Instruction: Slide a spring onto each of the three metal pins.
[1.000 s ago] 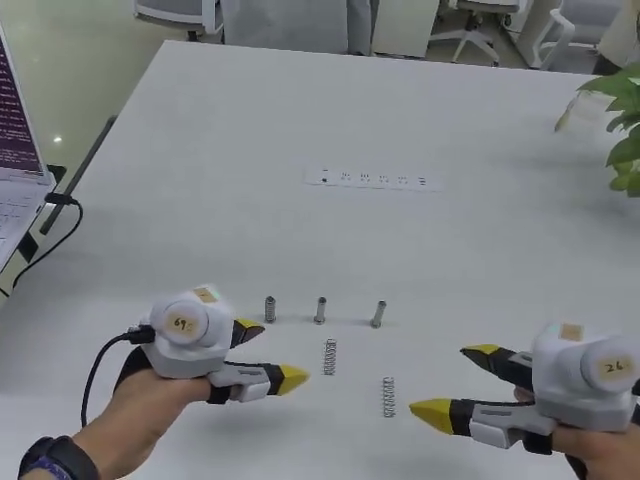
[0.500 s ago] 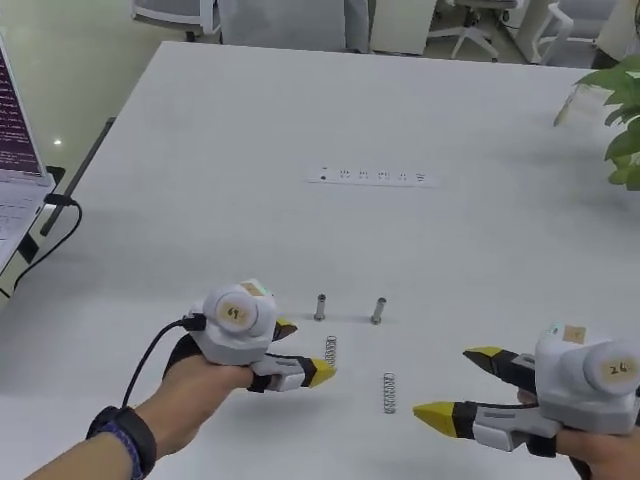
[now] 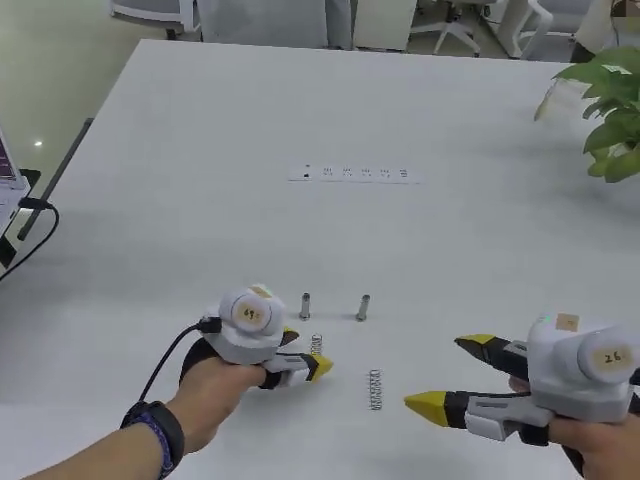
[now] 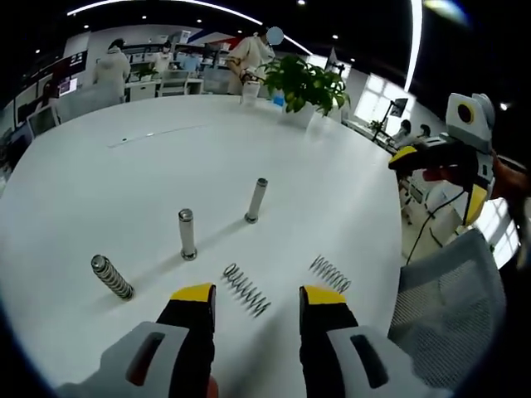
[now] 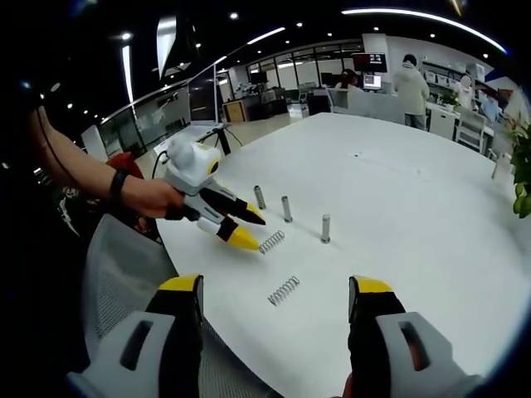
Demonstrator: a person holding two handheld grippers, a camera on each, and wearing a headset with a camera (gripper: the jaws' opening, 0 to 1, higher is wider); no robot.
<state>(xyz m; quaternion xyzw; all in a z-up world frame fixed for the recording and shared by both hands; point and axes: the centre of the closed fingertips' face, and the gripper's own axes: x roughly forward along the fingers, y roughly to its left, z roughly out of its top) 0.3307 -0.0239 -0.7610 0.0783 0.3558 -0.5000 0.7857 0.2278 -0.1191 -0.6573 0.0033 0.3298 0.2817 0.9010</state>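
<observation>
My left gripper (image 4: 258, 294) has come forward to the nearer loose spring (image 4: 242, 286), with its jaws open on both sides of it. The right gripper (image 3: 447, 373) hangs wide and empty. The first pin (image 4: 111, 276) is done. Next I must close gently, then lift to the middle pin (image 4: 186, 233).

I count three metal pins standing on the table (image 4: 99, 166). One is the sleeved pin (image 4: 112, 277), with a spring around it. Two are bare: the middle pin (image 4: 187, 234) and the far pin (image 4: 256, 200). Loose springs, I make it two, the near spring (image 4: 246, 289) and the outer spring (image 4: 330, 274). That's three springs in all. Two claws, the left claw (image 5: 249, 229) and the right claw (image 3: 452, 372). One power strip (image 3: 354, 174), one plant (image 3: 605, 110).
</observation>
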